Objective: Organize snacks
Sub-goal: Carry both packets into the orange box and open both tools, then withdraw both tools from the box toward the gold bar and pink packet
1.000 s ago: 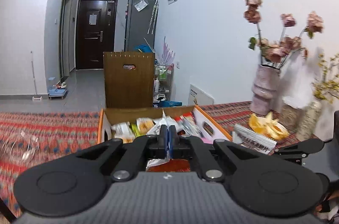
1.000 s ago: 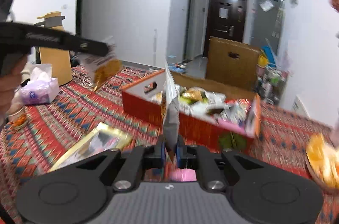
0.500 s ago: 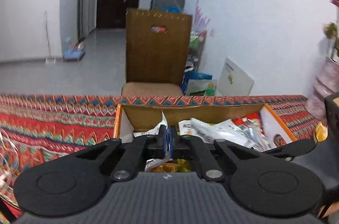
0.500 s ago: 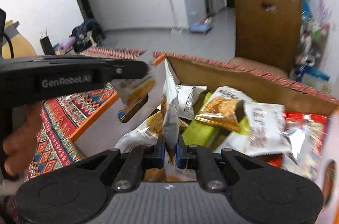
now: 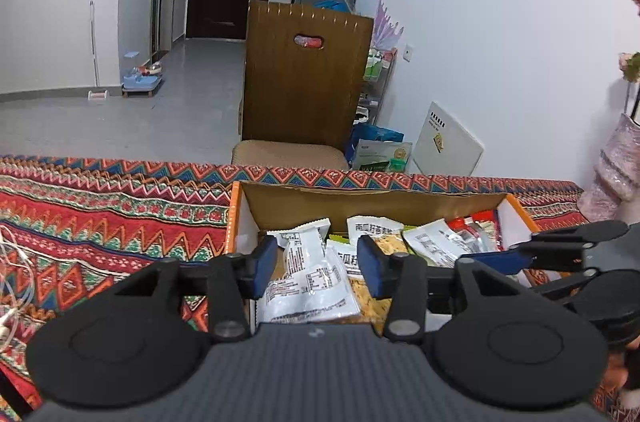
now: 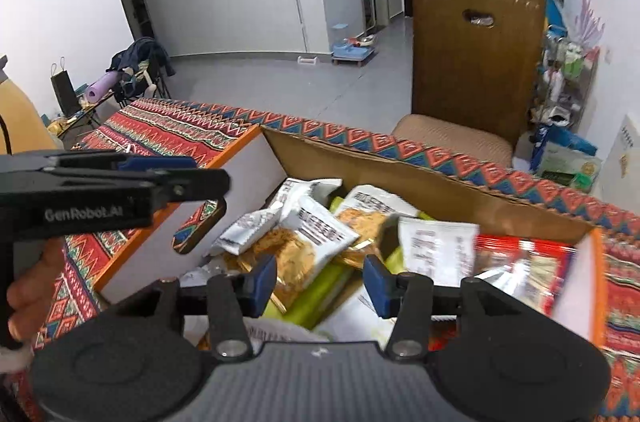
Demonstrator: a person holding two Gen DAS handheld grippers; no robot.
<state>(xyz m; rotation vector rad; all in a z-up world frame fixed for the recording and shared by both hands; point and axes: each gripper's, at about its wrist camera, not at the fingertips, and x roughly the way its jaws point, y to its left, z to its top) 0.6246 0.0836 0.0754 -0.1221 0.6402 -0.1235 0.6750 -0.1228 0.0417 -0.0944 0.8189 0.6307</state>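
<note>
An open cardboard box with orange sides (image 5: 372, 200) (image 6: 404, 178) stands on the patterned tablecloth and holds several snack packets. My left gripper (image 5: 316, 264) is open and empty above the box's left part, over a white packet (image 5: 306, 282). My right gripper (image 6: 320, 280) is open and empty above the box, over a white and orange packet (image 6: 308, 242) and a green one (image 6: 320, 290). A red packet (image 6: 524, 270) lies at the box's right end. Each gripper shows in the other's view, the right one (image 5: 560, 250) and the left one (image 6: 120, 178).
A brown chair (image 5: 304, 82) stands just behind the table's far edge. A pink vase (image 5: 616, 174) stands at the right on the tablecloth (image 5: 100, 222). A clear plastic item (image 5: 12, 278) lies at the far left. Behind is an open floor and hallway.
Both grippers have opened and let go of the packets they held. The packets now lie in the box. Both grippers have come in over the box.
</note>
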